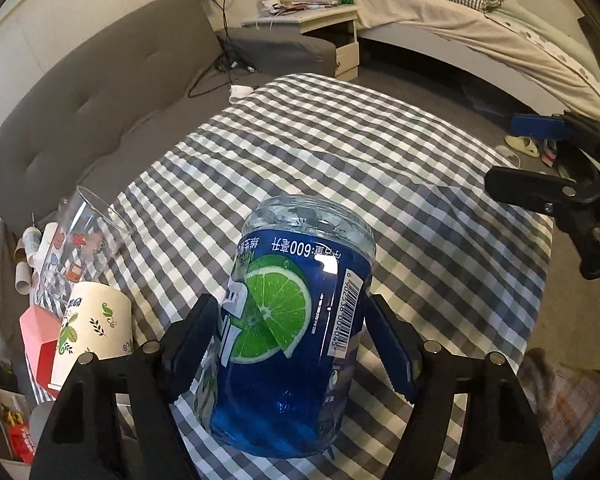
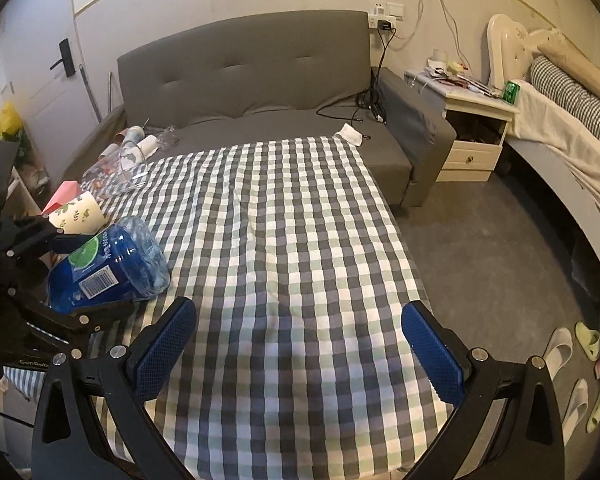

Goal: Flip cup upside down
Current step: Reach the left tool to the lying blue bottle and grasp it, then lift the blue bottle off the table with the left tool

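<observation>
left hand-held gripper (image 1: 292, 344) clamping blue cup (image 1: 296, 320), right view only — slippers (image 2: 556, 346)

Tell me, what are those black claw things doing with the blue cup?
The left gripper is squeezing the blue cup by its sides, over the checkered table. The label's writing looks upside down, so the cup seems flipped or nearly so, though it's tilted. The right gripper is open and holds nothing. A paper cup and a clear glass sit at the table's left edge.
</observation>
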Motion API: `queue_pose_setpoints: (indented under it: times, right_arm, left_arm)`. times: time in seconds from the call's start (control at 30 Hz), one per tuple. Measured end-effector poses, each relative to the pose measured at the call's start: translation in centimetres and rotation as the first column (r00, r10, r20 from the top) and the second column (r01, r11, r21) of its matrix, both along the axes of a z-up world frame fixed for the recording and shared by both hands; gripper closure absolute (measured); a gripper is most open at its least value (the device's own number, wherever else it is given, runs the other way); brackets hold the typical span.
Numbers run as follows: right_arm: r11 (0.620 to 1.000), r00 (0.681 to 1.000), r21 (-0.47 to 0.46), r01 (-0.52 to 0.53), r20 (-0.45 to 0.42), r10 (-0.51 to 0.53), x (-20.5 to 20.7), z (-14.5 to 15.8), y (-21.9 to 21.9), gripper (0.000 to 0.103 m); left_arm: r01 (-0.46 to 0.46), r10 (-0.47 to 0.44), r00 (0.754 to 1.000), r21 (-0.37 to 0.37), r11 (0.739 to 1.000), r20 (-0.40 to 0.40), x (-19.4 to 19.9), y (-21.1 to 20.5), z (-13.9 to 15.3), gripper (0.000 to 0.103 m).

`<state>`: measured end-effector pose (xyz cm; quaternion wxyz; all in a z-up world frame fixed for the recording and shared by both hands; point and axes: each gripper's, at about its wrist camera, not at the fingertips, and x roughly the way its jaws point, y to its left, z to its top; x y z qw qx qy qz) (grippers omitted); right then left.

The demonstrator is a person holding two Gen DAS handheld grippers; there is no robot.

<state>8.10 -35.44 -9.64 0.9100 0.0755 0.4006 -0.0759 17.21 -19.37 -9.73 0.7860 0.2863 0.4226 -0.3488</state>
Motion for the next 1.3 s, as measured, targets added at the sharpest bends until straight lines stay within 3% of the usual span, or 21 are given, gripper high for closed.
queue_pose_setpoints:
  times: [0.13,0.23,0.3,0.4,0.5,0.6,0.73,0.83,1.0,1.03,1.07,1.17,1.3]
  right_arm:
    - [1.000,1.000,0.015,0.001,-0.003,-0.001,-0.2,-0.1,0.1,0.000]
    - [1.000,1.000,0.016,0.005,0.013,-0.005,-0.9,0.4,0.3,0.000]
    - [1.000,1.000,0.019,0.007,0.024,-0.007,-1.5,0.7,0.5,0.000]
    - [1.000,0.999,0.018,0.006,0.038,-0.006,-2.1,1.2,0.8,0.000]
    - [1.000,0.999,0.011,-0.003,0.045,0.002,-2.6,1.6,1.2,0.000]
    - [1.000,0.999,0.005,-0.008,0.047,0.008,-2.9,1.7,1.5,0.000]
    - [1.000,0.999,0.006,-0.009,0.043,0.009,-3.0,1.7,1.6,0.000]
    - [1.000,0.999,0.004,-0.007,0.035,0.006,-3.0,1.5,1.7,0.000]
    - [1.000,1.000,0.001,0.000,0.031,0.000,-2.9,1.9,1.6,0.000]
    - [1.000,0.999,-0.001,0.000,0.032,0.000,-3.0,2.1,1.6,0.000]
    - [1.000,0.999,-0.003,0.000,0.034,0.000,-3.0,2.3,1.7,0.000]
    - [1.000,0.999,-0.014,0.006,0.045,-0.005,-3.4,3.3,1.8,0.000]
    - [0.998,0.997,-0.055,0.008,0.079,-0.003,-4.2,5.6,2.5,0.000]
  left_arm:
    - [-0.089,0.090,0.994,0.016,0.996,-0.067,0.6,-0.1,0.2,0.026]
    - [-0.229,0.227,0.967,0.001,0.974,-0.116,0.4,0.3,0.7,0.026]
    - [-0.334,0.326,0.933,-0.034,0.942,-0.155,0.1,0.9,0.8,0.026]
    - [-0.445,0.438,0.893,-0.054,0.894,-0.106,-0.9,1.3,0.6,0.027]
    - [-0.537,0.523,0.842,-0.125,0.834,-0.133,-1.8,1.8,1.2,0.027]
    - [-0.599,0.584,0.800,-0.147,0.787,-0.136,-2.4,2.0,1.2,0.027]
    - [-0.636,0.621,0.771,-0.124,0.762,-0.139,-2.3,2.4,0.6,0.027]
    - [-0.640,0.624,0.767,-0.117,0.759,-0.149,-2.4,2.7,0.4,0.026]
    - [-0.609,0.590,0.791,-0.122,0.783,-0.162,-3.0,3.0,0.2,0.017]
    - [-0.604,0.584,0.795,-0.125,0.787,-0.161,-3.2,3.1,0.4,0.009]
    - [-0.598,0.579,0.800,-0.134,0.790,-0.155,-3.4,3.1,0.8,0.008]
    - [-0.577,0.562,0.816,-0.156,0.802,-0.133,-4.5,3.5,2.0,0.008]
    - [-0.574,0.569,0.817,-0.212,0.791,-0.090,-5.9,5.6,4.2,0.008]
